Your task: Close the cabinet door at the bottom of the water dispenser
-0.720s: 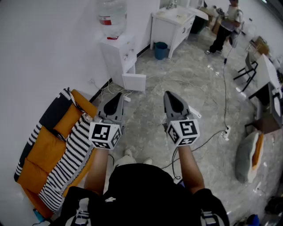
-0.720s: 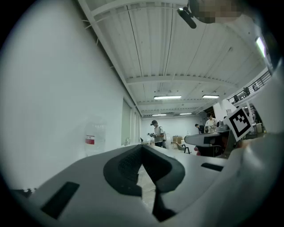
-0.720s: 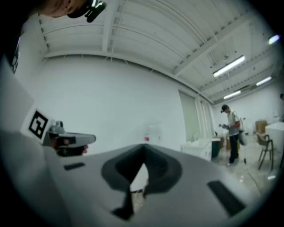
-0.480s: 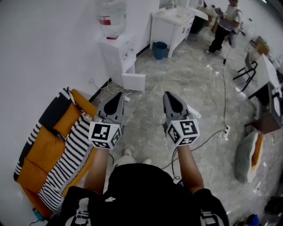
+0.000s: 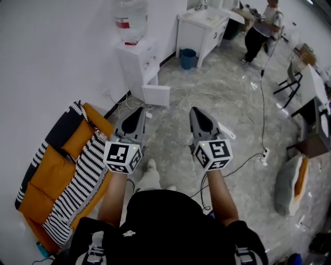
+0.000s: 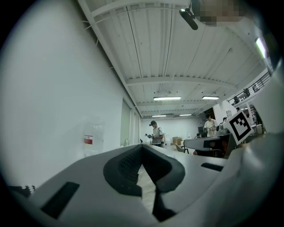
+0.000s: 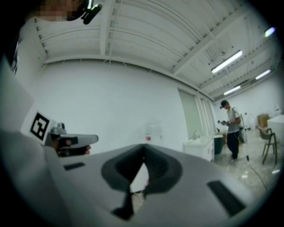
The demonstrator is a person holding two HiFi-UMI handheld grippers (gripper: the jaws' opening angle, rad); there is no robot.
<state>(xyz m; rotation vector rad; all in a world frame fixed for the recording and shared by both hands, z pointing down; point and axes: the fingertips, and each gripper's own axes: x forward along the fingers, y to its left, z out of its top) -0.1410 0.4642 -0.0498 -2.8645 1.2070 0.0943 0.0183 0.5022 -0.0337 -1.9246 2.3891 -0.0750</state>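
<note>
The left hand-held gripper [image 5: 137, 113] and right hand-held gripper [image 5: 197, 111] are closed and empty. Loose cables [image 5: 124, 107] lie on the floor beside the open cabinet door [image 5: 156, 96]. A striped cushion [image 5: 67, 171] sits to the left.

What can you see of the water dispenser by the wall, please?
The water dispenser is a white, boxy floor-standing unit, upright against the white wall. A clear bottle with a red label sits upended on its top. Its bottom cabinet door, a plain white panel, hangs swung open into the room, low over the grey floor. White cables lie beside its foot.
</note>
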